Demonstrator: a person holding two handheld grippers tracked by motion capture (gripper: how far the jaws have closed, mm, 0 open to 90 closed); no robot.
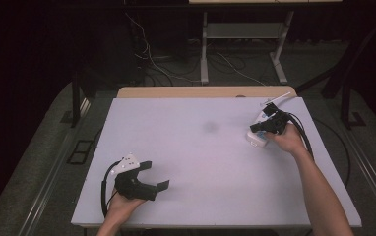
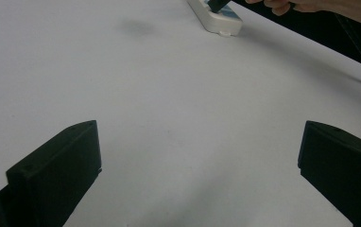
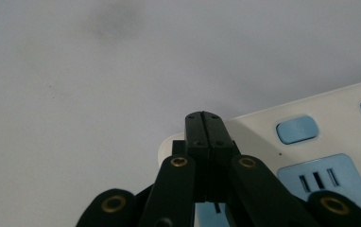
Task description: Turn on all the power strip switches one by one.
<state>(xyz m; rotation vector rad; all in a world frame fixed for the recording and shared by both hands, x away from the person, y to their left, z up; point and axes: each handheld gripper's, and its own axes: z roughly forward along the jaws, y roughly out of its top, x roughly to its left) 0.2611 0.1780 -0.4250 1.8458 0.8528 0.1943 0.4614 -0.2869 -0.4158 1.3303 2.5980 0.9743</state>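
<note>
A white power strip [image 1: 261, 135] with blue sockets lies at the right of the white table [image 1: 196, 196]. My right gripper [image 1: 256, 129] is shut with nothing between its jaws, and its tips point down at the strip's near end. In the right gripper view the joined tips [image 3: 203, 119] stand over the strip's corner [image 3: 263, 127], beside a blue button [image 3: 296, 128]; whether they touch it I cannot tell. My left gripper [image 1: 157, 174] rests open near the front left edge, holding nothing. Its view looks between the wide jaws [image 2: 198, 137] across bare table to the strip [image 2: 219, 20].
A faint grey smudge [image 1: 209, 126] marks the table's middle. A tan board [image 1: 196, 92] lies along the far edge. Behind it stand a metal frame [image 1: 204, 54] and loose cables [image 1: 176, 69] on the floor. The strip's white cord [image 1: 280, 98] runs toward the far right corner.
</note>
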